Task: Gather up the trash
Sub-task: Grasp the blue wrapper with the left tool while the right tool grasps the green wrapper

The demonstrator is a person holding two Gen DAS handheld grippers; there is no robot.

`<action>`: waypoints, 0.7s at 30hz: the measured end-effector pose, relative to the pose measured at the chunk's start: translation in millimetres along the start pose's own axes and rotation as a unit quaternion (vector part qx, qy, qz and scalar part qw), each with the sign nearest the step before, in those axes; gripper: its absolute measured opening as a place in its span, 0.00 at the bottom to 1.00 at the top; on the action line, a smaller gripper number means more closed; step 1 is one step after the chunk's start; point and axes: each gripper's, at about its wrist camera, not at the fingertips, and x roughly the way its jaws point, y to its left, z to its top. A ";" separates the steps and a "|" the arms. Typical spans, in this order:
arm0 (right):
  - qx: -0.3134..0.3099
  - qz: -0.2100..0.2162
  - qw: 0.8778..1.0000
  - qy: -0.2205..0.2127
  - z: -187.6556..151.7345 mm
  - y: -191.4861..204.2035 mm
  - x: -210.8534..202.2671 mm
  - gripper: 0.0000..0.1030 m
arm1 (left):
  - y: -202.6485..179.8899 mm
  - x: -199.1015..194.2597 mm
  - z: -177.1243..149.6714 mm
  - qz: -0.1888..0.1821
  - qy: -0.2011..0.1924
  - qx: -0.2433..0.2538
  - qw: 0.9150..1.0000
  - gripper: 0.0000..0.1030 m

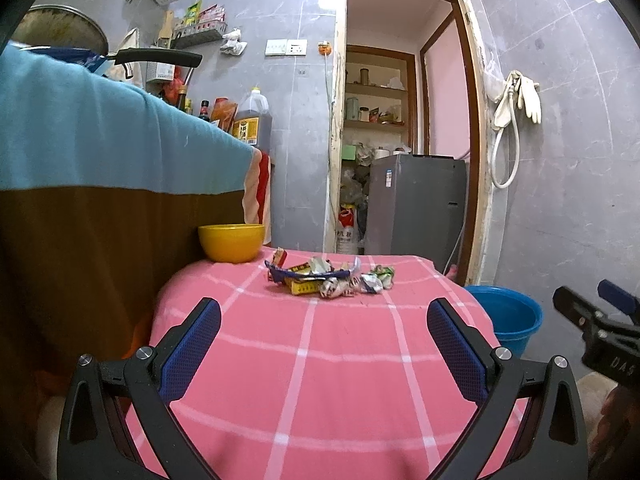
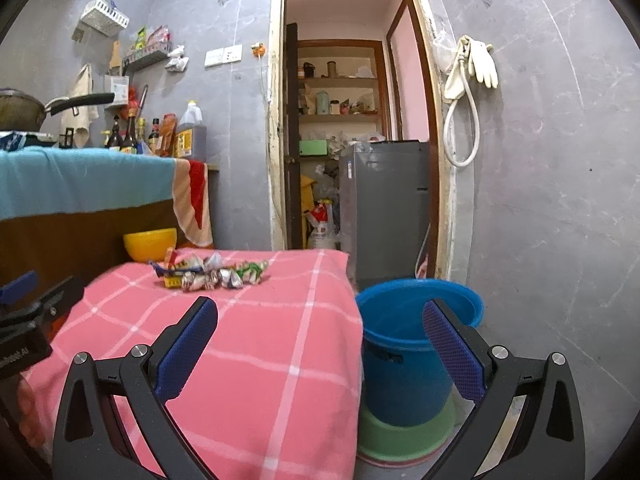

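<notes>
A heap of crumpled wrappers [image 1: 330,278] [image 2: 208,272] lies near the far edge of a table draped in pink checked cloth [image 1: 320,380] [image 2: 248,360]. A blue bucket [image 1: 508,318] [image 2: 404,360] stands on the floor to the right of the table. My left gripper [image 1: 324,312] is open above the near part of the cloth, short of the wrappers, with nothing between its fingers. My right gripper [image 2: 320,316] is open too, over the table's right edge and the bucket. Each gripper shows at the edge of the other's view.
A yellow bowl [image 1: 231,242] [image 2: 150,244] sits at the table's far left corner, beside a counter under a teal cloth [image 1: 100,136] [image 2: 80,180] with bottles and a pan. A doorway with a grey fridge [image 1: 416,204] [image 2: 386,208] lies behind. The bucket rests on a green basin [image 2: 404,436].
</notes>
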 end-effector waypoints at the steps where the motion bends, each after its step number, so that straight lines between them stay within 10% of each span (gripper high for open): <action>1: 0.000 0.003 1.000 -0.001 3.2 -0.6 3.0 1.00 | 1.1 3.5 2.0 -0.001 0.002 -0.002 1.000 0.98; 21: 0.005 0.053 0.999 0.013 67.4 10.0 119.0 1.00 | 35.9 105.3 53.2 0.050 0.051 -0.017 0.997 0.98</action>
